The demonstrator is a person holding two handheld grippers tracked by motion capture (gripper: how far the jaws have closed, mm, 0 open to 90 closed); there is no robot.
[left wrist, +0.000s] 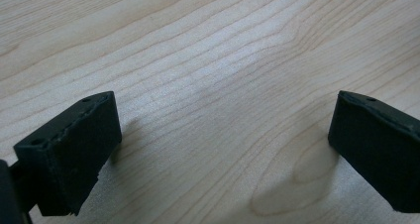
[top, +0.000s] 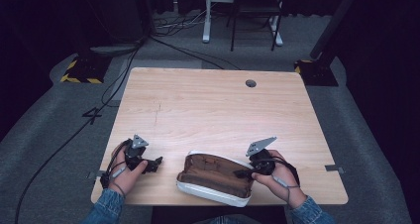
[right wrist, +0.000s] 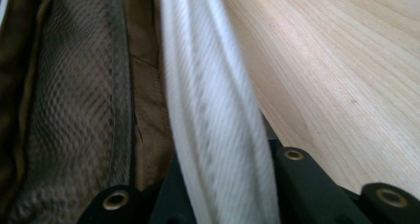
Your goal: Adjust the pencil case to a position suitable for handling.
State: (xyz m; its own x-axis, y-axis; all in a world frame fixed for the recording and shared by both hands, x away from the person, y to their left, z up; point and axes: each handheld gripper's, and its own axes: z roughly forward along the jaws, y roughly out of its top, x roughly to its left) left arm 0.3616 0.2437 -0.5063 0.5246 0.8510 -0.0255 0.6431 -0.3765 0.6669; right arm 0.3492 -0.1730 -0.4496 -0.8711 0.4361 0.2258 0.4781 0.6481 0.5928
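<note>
An open pouch (top: 213, 177), white outside and brown inside, lies near the front edge of the wooden table (top: 208, 105). My right gripper (top: 242, 174) is at the pouch's right end. In the right gripper view the pouch's white ribbed rim (right wrist: 213, 100) runs between the jaws of this gripper (right wrist: 223, 189), which sit tight against it on both sides, with the brown mesh lining (right wrist: 74, 110) to its left. My left gripper (top: 154, 163) rests on the table left of the pouch, apart from it. Its jaws (left wrist: 223, 149) stand wide open over bare wood, black pads (left wrist: 69, 149) far apart.
A round cable hole (top: 250, 83) sits at the table's far right. Beyond the table are carpet, trailing cables (top: 119, 80), a yellow-and-black striped base (top: 79, 71) and white desk legs (top: 206, 21). Bare wood stretches behind the pouch.
</note>
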